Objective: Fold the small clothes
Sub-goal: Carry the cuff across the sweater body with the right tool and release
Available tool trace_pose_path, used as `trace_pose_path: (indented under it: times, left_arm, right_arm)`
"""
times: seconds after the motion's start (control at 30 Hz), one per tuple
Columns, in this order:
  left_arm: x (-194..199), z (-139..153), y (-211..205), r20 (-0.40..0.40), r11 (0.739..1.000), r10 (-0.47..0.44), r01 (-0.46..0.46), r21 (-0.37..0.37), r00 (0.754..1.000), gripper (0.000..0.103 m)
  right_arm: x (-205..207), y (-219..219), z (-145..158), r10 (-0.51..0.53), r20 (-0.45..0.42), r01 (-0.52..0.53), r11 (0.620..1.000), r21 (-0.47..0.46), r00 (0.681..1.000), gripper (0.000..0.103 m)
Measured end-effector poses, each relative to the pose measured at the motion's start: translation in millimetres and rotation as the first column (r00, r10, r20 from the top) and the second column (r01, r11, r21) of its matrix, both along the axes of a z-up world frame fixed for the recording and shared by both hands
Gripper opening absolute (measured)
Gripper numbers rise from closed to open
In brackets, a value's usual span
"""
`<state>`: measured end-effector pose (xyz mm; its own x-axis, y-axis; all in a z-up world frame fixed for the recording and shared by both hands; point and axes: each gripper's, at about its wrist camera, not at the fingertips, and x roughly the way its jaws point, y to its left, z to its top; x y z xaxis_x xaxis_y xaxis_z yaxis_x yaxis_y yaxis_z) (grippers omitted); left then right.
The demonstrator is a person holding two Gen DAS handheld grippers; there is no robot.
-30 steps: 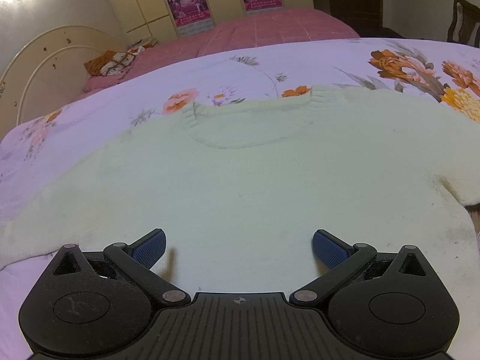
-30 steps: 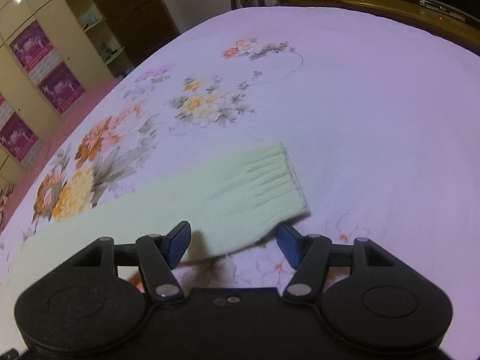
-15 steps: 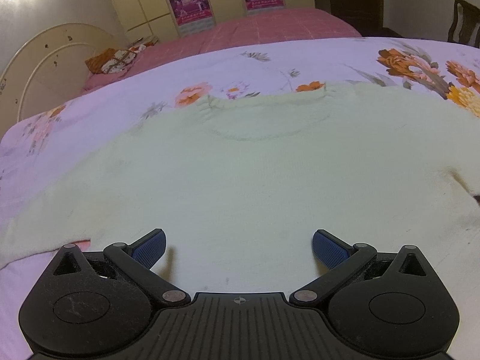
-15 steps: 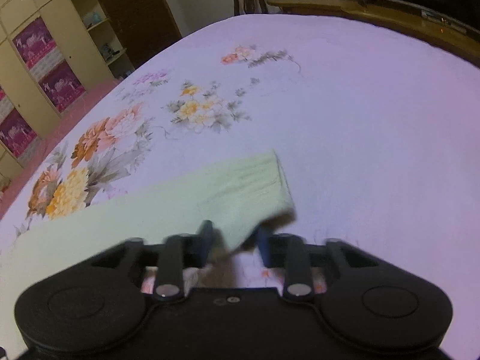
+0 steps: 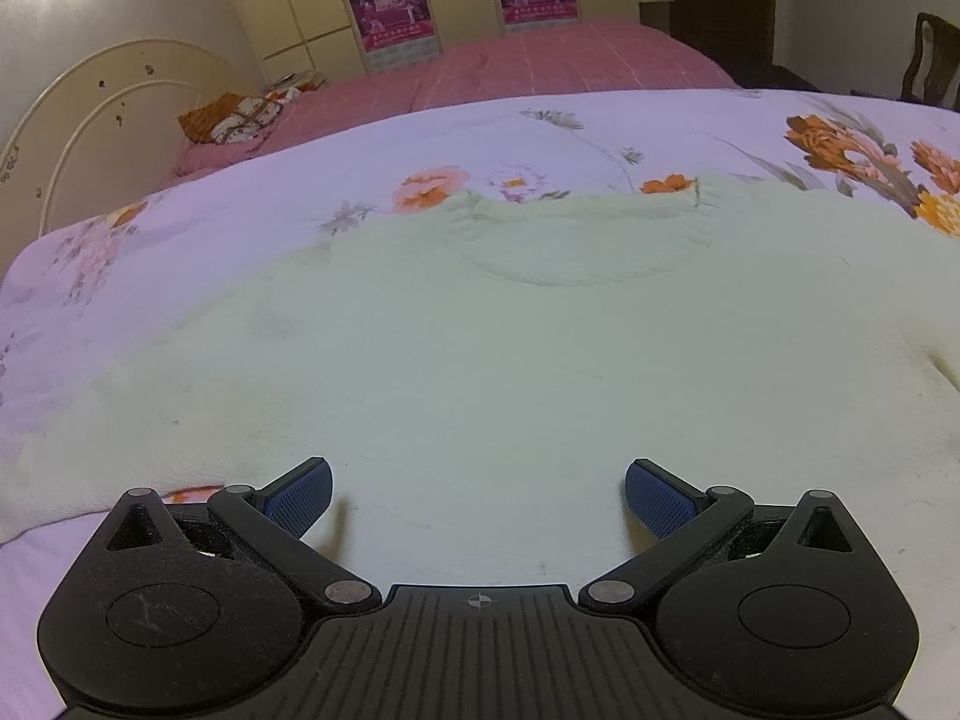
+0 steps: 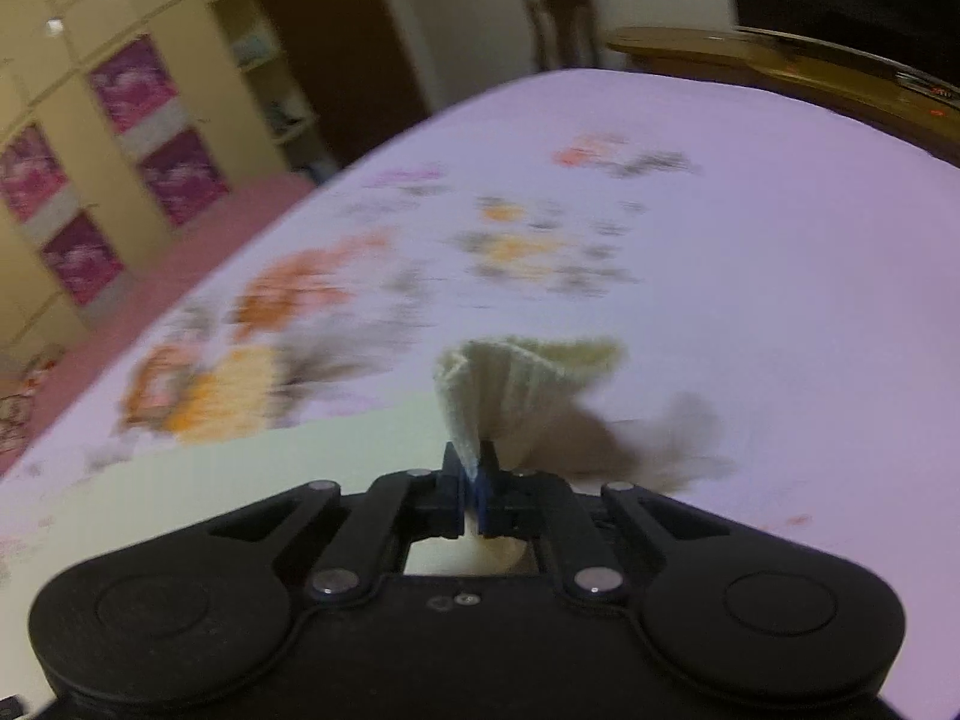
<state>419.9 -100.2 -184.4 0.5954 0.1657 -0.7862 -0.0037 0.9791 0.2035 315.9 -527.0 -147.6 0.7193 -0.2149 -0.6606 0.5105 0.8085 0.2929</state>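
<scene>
A pale green knit sweater (image 5: 510, 348) lies flat on the floral bedsheet (image 5: 240, 198), neckline away from me. My left gripper (image 5: 478, 495) is open and empty, low over the sweater's lower body. My right gripper (image 6: 472, 468) is shut on the ribbed sleeve cuff (image 6: 516, 378) of the sweater and holds it lifted off the sheet; the cuff fans out above the closed jaws. The rest of the sleeve (image 6: 270, 468) trails left along the bed. The right wrist view is motion-blurred.
A second bed with a pink cover (image 5: 540, 66) and a cream headboard (image 5: 102, 126) stands beyond. A wooden footboard (image 6: 810, 72) edges the bed at the far right. A chair (image 6: 564, 18) and wardrobes (image 6: 90, 120) stand behind.
My right gripper closed on the sleeve cuff and lifted it off the sheet. My left gripper drifted slightly over the sweater and stayed open.
</scene>
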Motion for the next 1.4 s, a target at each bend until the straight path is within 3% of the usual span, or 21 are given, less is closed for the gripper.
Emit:
trace_pose_path:
  times: [0.13, 0.23, 0.4, 0.6, 0.73, 0.8, 0.87, 0.93, 1.07, 1.13, 1.17, 1.2, 1.27, 1.4]
  left_arm:
    - [-1, 5, 16, 0.005, 1.0, 0.011, -0.011, -0.01, 1.0, 0.103]
    - [-2, 8, 32, 0.008, 0.999, 0.025, -0.025, -0.032, 1.0, 0.103]
    - [-6, 9, 65, 0.014, 0.998, 0.051, -0.05, -0.046, 0.999, 0.103]
    - [-10, 5, 106, 0.015, 0.992, 0.099, -0.098, -0.083, 0.995, 0.103]
    - [-14, 3, 125, 0.048, 0.978, 0.097, -0.086, -0.189, 0.994, 0.103]
    - [-14, 3, 129, 0.037, 0.963, 0.084, -0.071, -0.261, 0.996, 0.103]
    - [-10, 3, 128, 0.016, 0.942, 0.067, -0.058, -0.331, 0.998, 0.103]
    - [-7, 3, 122, 0.01, 0.921, 0.039, -0.032, -0.388, 0.999, 0.103]
    - [4, -2, 99, -0.018, 0.858, -0.046, 0.03, -0.513, 0.999, 0.102]
    - [11, -8, 91, -0.049, 0.816, -0.06, 0.021, -0.578, 0.997, 0.091]
    - [15, -13, 86, -0.062, 0.789, -0.076, 0.022, -0.615, 0.995, 0.068]
    - [18, -18, 83, -0.086, 0.765, -0.087, 0.011, -0.644, 0.993, 0.059]
    - [23, -28, 78, -0.106, 0.738, -0.07, -0.019, -0.674, 0.992, 0.059]
    - [26, -35, 72, -0.082, 0.73, -0.049, -0.021, -0.684, 0.995, 0.059]
  right_arm:
    - [26, 54, 20, 0.149, 0.06, -0.15, 0.989, 0.013, 0.987, 0.004]
    - [52, 105, 29, 0.276, 0.09, -0.28, 0.96, 0.031, 0.957, 0.004]
    - [100, 203, 19, 0.478, 0.092, -0.485, 0.872, 0.072, 0.873, 0.004]
    - [132, 296, -28, 0.638, 0.003, -0.632, 0.761, 0.147, 0.77, 0.005]
    - [138, 318, -46, 0.707, -0.051, -0.684, 0.697, 0.213, 0.705, 0.033]
    - [129, 318, -42, 0.723, -0.041, -0.703, 0.682, 0.202, 0.69, 0.037]
    - [124, 309, -32, 0.716, -0.026, -0.699, 0.689, 0.193, 0.698, 0.038]
    - [118, 294, -21, 0.687, -0.008, -0.676, 0.718, 0.166, 0.727, 0.038]
    - [101, 265, -7, 0.609, -0.07, -0.61, 0.792, 0.011, 0.79, 0.046]
    - [94, 249, -5, 0.572, -0.094, -0.577, 0.816, -0.029, 0.815, 0.047]
    - [91, 242, -5, 0.558, -0.093, -0.562, 0.826, -0.03, 0.825, 0.047]
    - [86, 235, -5, 0.546, -0.088, -0.549, 0.835, -0.024, 0.833, 0.048]
    - [79, 221, -5, 0.522, -0.086, -0.525, 0.851, -0.019, 0.849, 0.05]
    - [69, 206, -13, 0.494, -0.094, -0.497, 0.868, -0.015, 0.865, 0.051]
